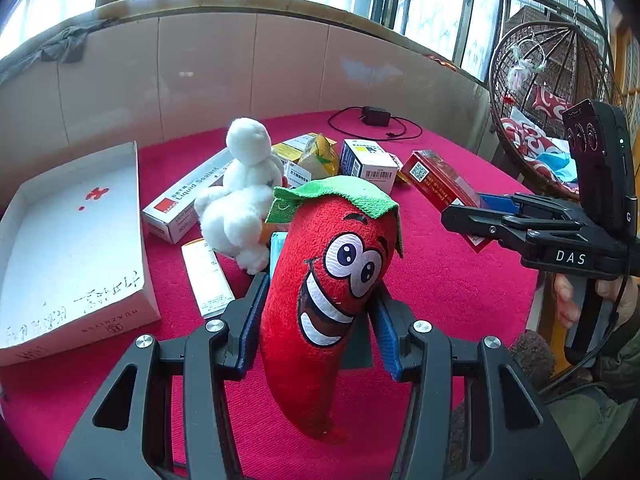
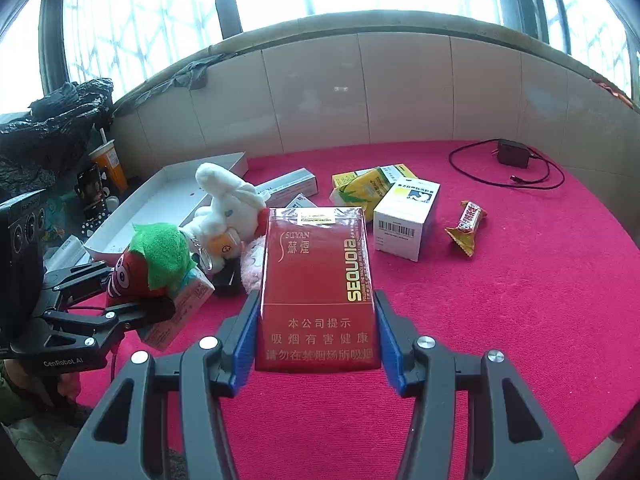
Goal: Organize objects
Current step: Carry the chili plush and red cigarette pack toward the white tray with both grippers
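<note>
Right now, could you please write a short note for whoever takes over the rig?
Left claw: shut on the red chili plush, held above the cloth.
Right claw: shut on the red cigarette box, also lifted.
White tray sits at the table's left with nothing in it.
Still loose on the red tablecloth: white plush, sealant box, barcode box, yellow packs, snack bar.
Likely next: place both held items, then gather the rest.

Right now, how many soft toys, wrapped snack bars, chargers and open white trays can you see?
Soft toys: 2, the red chili plush and the white plush; a pink fuzzy thing is too hidden to count.
Wrapped snack bar: 1
Charger: 1
Open white tray: 1
Total: 5
</note>
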A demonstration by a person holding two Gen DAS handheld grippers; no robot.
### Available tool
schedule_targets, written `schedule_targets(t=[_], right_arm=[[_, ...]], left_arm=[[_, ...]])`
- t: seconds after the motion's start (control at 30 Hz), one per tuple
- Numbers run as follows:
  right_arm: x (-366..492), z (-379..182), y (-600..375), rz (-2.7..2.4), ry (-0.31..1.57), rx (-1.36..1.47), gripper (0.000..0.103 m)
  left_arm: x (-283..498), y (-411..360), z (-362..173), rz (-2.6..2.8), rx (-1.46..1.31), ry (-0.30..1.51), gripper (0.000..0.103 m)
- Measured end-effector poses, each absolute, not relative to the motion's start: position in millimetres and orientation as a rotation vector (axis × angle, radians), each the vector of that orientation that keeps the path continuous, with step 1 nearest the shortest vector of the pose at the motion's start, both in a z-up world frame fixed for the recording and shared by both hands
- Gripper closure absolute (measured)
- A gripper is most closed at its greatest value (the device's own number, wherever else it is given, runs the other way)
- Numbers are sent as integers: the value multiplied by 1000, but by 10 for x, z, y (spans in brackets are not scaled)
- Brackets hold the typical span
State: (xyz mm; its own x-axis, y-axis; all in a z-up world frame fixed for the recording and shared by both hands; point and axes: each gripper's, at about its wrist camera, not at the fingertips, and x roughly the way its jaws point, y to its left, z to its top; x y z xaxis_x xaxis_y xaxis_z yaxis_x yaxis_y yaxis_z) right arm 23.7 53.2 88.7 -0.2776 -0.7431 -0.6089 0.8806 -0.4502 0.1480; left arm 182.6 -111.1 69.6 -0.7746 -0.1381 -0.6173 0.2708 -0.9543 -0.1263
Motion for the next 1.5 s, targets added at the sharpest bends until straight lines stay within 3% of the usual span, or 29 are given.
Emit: schedule_targets(t=[1.5], right_arm=[[740,1083,65,-1818,345,727,49]], left_arm=[[2426,-1503,753,-2656,706,469,54]])
